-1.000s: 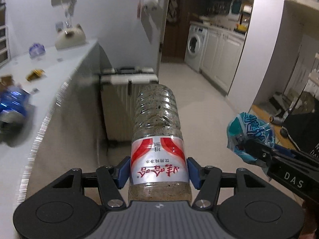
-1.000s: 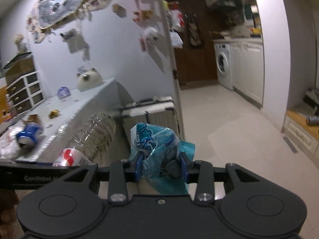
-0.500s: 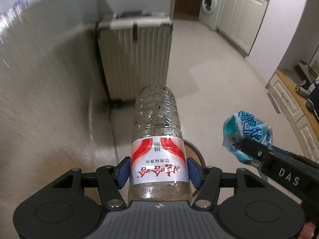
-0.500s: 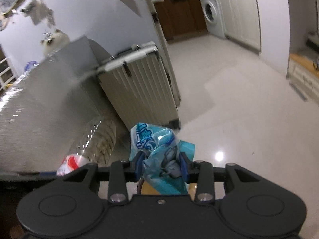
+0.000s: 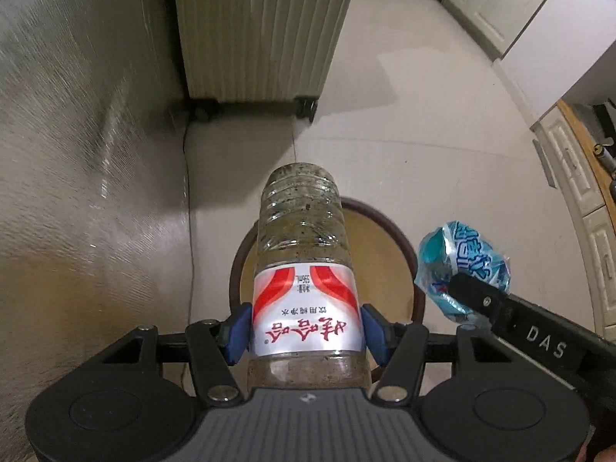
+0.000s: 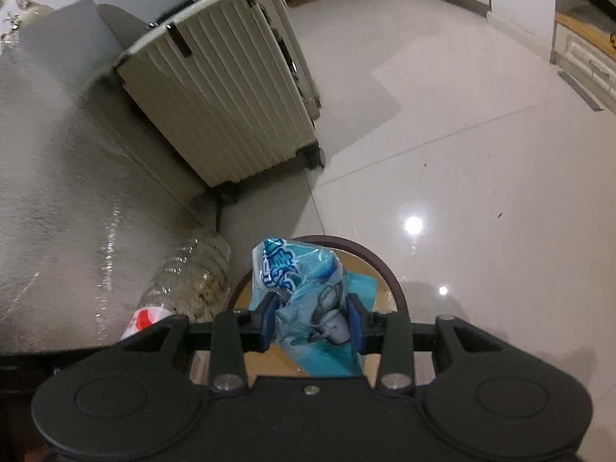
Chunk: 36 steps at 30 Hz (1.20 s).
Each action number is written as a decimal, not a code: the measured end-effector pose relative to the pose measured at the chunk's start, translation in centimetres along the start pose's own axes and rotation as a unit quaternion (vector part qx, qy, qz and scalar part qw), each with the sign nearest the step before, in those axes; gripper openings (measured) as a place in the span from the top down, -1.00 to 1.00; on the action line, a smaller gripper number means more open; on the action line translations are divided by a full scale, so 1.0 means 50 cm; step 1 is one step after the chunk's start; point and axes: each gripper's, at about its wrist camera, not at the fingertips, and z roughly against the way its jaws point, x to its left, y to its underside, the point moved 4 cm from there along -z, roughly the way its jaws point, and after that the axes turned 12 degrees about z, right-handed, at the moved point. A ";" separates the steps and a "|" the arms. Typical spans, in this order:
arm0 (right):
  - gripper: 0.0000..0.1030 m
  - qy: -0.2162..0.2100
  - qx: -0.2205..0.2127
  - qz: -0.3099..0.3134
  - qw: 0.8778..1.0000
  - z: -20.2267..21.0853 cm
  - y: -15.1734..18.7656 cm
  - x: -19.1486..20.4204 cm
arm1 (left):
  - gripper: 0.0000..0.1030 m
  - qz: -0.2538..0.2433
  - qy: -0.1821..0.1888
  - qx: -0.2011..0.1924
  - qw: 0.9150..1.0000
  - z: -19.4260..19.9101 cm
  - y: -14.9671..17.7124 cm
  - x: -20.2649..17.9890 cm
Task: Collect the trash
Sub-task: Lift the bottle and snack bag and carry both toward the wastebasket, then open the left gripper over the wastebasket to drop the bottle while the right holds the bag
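- Both grippers have come down from tabletop height since the earlier frames: the table surface and the wall have slid out of view, and a round bin now sits directly under them on the floor.
- Left gripper: its blue pads pinch a plastic bottle across the red-and-white label, with the ribbed clear body sticking forward and tilted steeply down. Gripping at the label, the widest and stiffest band, likely keeps the thin plastic from buckling or slipping.
- Right gripper: its pads are drawn closer together, squeezing a crumpled blue wrapper. The wrapper bunches above and below the pads, so the hold looks firm enough for something this light.
- The bottle's far end hangs over the bin's brown rim and tan inside; the wrapper hangs over the same opening in the right wrist view. Both pieces of trash are off the table, held in the air just above the bin, and not yet dropped.
- Pointing both pieces downward over the opening probably lets them fall straight in once released.
- Further out, a ribbed cream suitcase stands on its wheels beyond the bin, beside the grey table side, with pale glossy floor tiles stretching away.
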 end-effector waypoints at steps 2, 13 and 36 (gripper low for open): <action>0.25 0.003 0.006 -0.002 1.000 -0.023 -0.005 -0.001 | -0.17 0.003 0.000 0.011 1.000 -0.032 -0.007 0.000; 0.24 0.023 0.081 0.020 0.996 -0.125 0.012 -0.017 | -0.17 0.034 0.000 0.105 0.994 -0.182 -0.006 0.025; -0.19 0.012 0.128 -0.010 0.992 -0.236 0.040 -0.039 | -0.64 0.022 -0.040 0.118 0.992 -0.197 -0.003 0.043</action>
